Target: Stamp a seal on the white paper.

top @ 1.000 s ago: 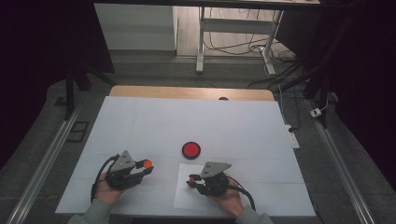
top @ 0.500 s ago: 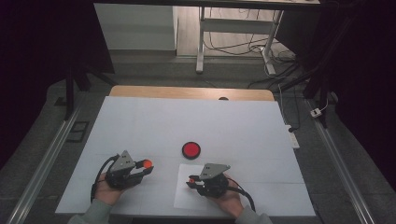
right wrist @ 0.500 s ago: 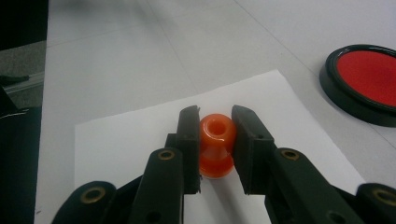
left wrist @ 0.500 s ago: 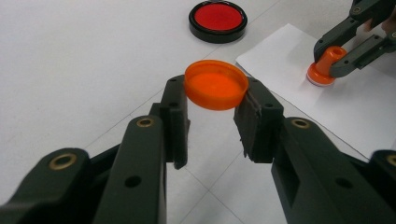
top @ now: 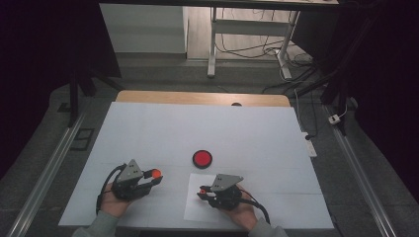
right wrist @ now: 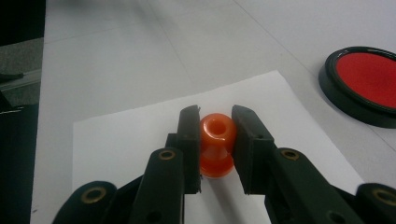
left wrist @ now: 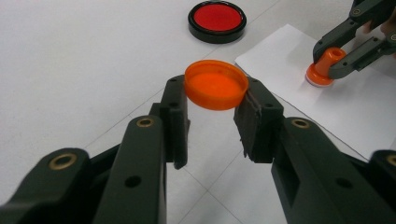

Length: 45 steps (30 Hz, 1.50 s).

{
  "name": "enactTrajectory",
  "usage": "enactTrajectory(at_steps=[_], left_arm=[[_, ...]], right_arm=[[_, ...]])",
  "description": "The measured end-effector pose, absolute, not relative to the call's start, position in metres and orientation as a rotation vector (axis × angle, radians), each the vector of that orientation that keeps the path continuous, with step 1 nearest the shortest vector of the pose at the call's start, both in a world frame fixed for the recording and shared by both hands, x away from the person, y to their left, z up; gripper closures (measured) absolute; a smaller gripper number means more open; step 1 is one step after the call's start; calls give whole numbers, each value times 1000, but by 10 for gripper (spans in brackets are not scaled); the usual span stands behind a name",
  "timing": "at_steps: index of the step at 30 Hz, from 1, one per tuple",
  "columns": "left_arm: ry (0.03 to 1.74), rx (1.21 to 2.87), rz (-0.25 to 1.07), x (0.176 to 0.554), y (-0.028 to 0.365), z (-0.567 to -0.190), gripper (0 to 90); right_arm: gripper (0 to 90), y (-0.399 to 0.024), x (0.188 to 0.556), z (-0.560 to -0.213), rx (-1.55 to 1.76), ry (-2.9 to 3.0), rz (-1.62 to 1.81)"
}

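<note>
1. Left gripper (left wrist: 212, 112) clamped on orange cap (left wrist: 215, 85), held above table (top: 148, 128).
2. Right gripper (right wrist: 214, 122) clamped on orange stamp (right wrist: 216, 144), standing on paper (right wrist: 130, 140).
3. Ink pad (top: 202, 158) just beyond paper.

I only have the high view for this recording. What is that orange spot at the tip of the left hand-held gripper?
Observer: An orange cap, pinched at its rim between the left hand-held gripper jaws, hollow side up.
Operator: And what is the right one holding?
Observer: An orange stamp, gripped by its handle in the right hand-held gripper.
Operator: Is it touching the paper?
Observer: Yes, the left gripper view shows its base resting on the white sheet.
Operator: And the red disc?
Observer: A red ink pad in a black case, lying beside the sheet.
</note>
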<state>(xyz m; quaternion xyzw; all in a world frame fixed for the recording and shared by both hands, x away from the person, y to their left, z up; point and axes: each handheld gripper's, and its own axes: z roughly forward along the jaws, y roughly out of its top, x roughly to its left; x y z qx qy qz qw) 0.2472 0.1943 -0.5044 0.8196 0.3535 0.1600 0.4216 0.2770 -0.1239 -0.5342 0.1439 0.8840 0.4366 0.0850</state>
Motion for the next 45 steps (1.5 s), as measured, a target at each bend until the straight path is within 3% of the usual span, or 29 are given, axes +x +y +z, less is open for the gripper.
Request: enactTrajectory(at_steps=[45], left_arm=[[886, 2046, 404, 247, 196, -504, 656]], right_arm=[[726, -126, 276, -536, 432, 2620, 1327]])
